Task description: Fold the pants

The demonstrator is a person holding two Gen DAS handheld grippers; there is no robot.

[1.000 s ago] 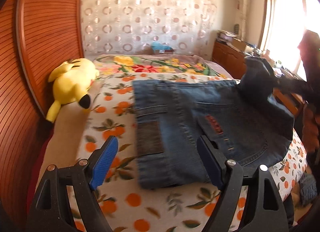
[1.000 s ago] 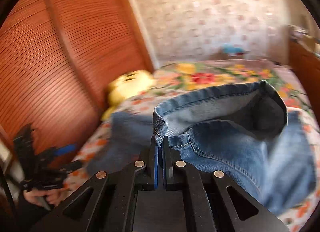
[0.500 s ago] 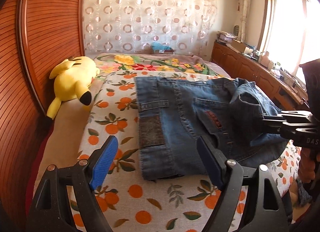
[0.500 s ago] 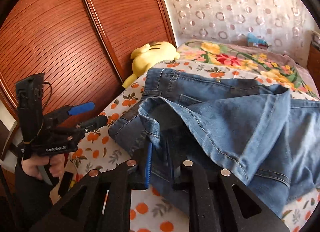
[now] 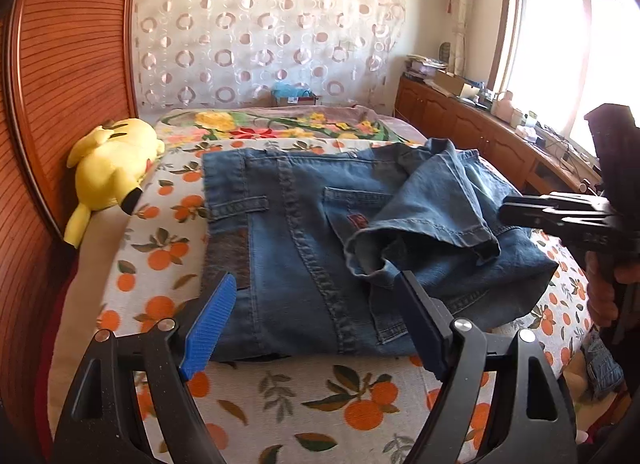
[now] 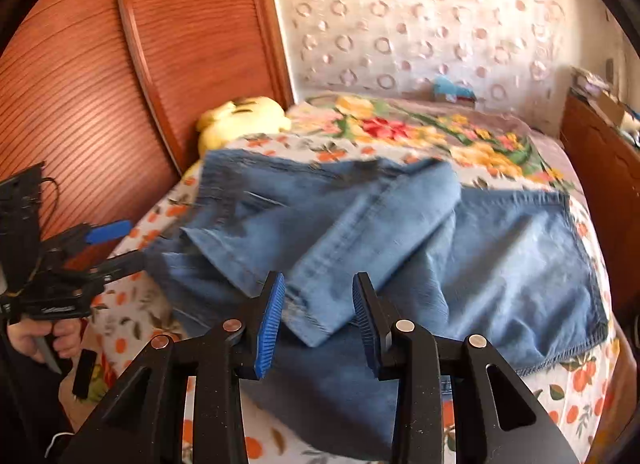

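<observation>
Two grippers, both empty. Right gripper [image 6: 318, 324] has just been opening, jaws partly apart; a folded jeans [image 6: 360, 224] leg hem lies loose beyond and between its fingertips (pads not pressing). Left gripper [image 5: 316, 324] gapes wide, the jeans on the orange-print bedsheet [image 5: 320, 404] just ahead.

A yellow plush toy [image 5: 110, 162] lies at the left of the frame against the wooden headboard [image 5: 68, 76], on an orange-print bedspread [image 5: 160, 248]. At the right, a wooden sideboard [image 5: 472, 132] under the window [image 5: 560, 52] carries small items, too small to identify.
</observation>
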